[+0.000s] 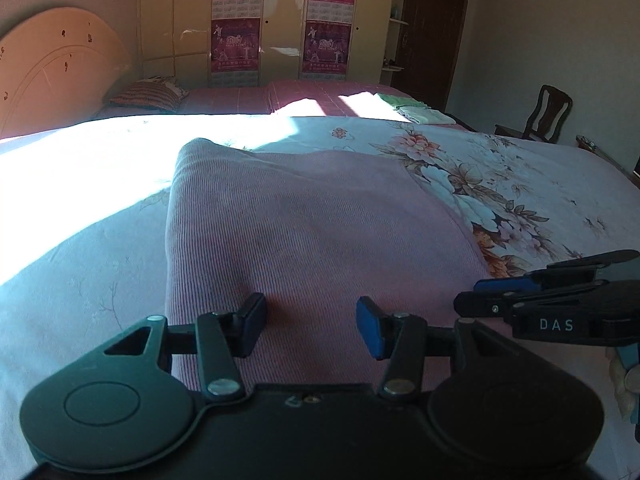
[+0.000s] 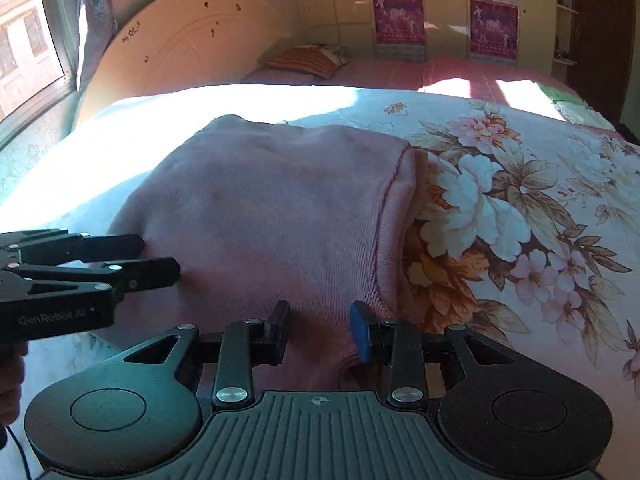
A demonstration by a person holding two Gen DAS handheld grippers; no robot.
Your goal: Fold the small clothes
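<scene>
A pink ribbed knit garment lies folded on a bed covered by a pale floral sheet, filling the middle of the left wrist view and running from the near edge toward twelve o'clock; sunlight washes the sheet white from nine to eleven o'clock. The left gripper hangs over the garment's near edge at six o'clock, its jaws about half open with pink cloth lying between them; the pads stand apart from one another and I cannot tell whether they press into the fabric. The right gripper sits over the garment's near right corner, where the ribbed hem curls up beside the printed flowers; its jaws stand narrowly apart with a ridge of the cloth between them, and whether the pads pinch it is not clear. In the right wrist view the left gripper enters at nine o'clock, its fingers resting against the garment's left side; in the left wrist view the right gripper shows at three o'clock. Beyond, at twelve o'clock, stand a wardrobe with magenta posters, a striped pillow, a curved headboard, folded green cloth at one o'clock and a wooden chair at two.
</scene>
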